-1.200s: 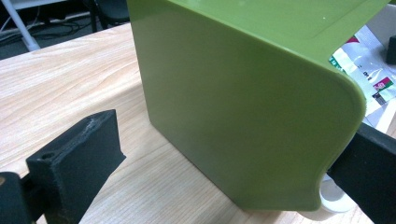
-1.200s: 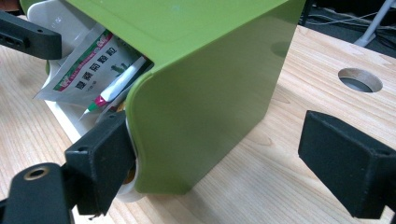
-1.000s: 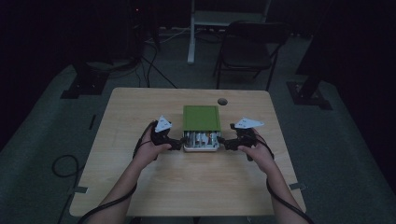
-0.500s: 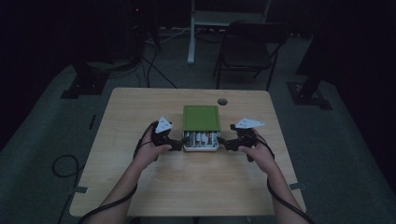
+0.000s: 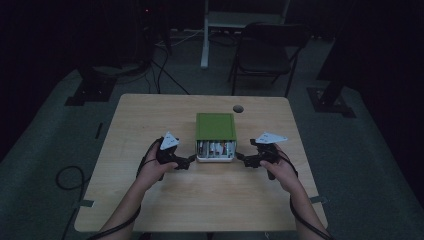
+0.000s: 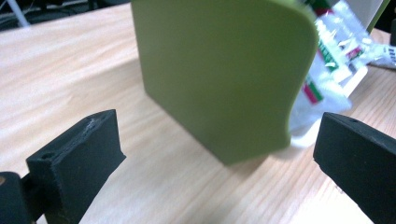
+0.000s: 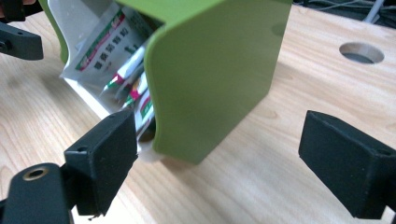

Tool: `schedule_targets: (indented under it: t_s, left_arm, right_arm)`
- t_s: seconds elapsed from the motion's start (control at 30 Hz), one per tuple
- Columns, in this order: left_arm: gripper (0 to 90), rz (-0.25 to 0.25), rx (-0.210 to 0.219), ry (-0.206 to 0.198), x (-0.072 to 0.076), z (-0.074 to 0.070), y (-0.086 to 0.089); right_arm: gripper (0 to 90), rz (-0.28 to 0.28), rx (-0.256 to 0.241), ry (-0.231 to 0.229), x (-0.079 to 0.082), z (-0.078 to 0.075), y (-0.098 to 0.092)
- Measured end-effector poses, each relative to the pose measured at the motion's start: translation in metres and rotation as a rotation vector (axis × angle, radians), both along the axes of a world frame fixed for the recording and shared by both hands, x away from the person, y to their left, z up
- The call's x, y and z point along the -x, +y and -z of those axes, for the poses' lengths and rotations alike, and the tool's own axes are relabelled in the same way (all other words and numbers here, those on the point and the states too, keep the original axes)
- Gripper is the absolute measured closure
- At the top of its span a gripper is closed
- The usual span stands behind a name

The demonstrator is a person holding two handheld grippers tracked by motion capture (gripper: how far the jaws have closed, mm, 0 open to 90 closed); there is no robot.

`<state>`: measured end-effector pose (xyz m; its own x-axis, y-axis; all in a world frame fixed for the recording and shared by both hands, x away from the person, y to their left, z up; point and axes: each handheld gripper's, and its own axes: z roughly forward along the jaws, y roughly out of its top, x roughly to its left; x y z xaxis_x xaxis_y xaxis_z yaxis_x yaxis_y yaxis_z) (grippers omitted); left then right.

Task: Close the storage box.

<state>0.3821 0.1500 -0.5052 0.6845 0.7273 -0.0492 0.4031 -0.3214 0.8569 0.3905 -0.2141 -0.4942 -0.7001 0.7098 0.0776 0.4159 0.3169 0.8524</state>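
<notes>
A green box (image 5: 215,126) with a white base lies in the middle of the wooden table (image 5: 150,120), its open near end showing several white, red and green packets (image 5: 215,148). My left gripper (image 5: 190,161) stands open at the box's near left corner, and its own view shows the green side wall (image 6: 219,70) between the wide-apart jaws. At the near right corner my right gripper (image 5: 241,160) is open too. Its own view has the green wall (image 7: 219,70) and the packets (image 7: 126,70) close ahead.
A round cable hole (image 5: 238,108) sits in the table behind the box. A dark folding chair (image 5: 265,50) and a white desk frame (image 5: 210,30) stand beyond the far edge. Cables lie on the grey floor at left (image 5: 65,175).
</notes>
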Motion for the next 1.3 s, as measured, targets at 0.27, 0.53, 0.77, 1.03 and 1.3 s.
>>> schedule_targets:
  t_s: [0.27, 0.53, 0.77, 1.03, 1.3]
  left_arm:
    - [1.2, -0.021, -0.016, 0.027, 0.012, 0.011, 0.017]
    - [1.2, -0.059, -0.023, 0.059, 0.023, 0.020, 0.033]
    - [1.3, -0.101, -0.044, 0.086, 0.033, 0.025, 0.044]
    - [1.2, -0.167, -0.069, 0.117, 0.042, 0.029, 0.056]
    - [1.2, -0.243, -0.062, 0.150, 0.047, 0.035, 0.069]
  right_arm:
    - [11.2, 0.003, 0.002, 0.020, 0.013, 0.008, -0.004]
    - [11.2, -0.010, 0.032, 0.022, 0.028, 0.015, -0.003]
    - [11.2, -0.013, 0.060, 0.029, 0.036, 0.023, -0.001]
    - [11.2, -0.014, 0.096, 0.035, 0.045, 0.032, -0.003]
    - [11.3, -0.009, 0.113, 0.043, 0.049, 0.038, -0.005]
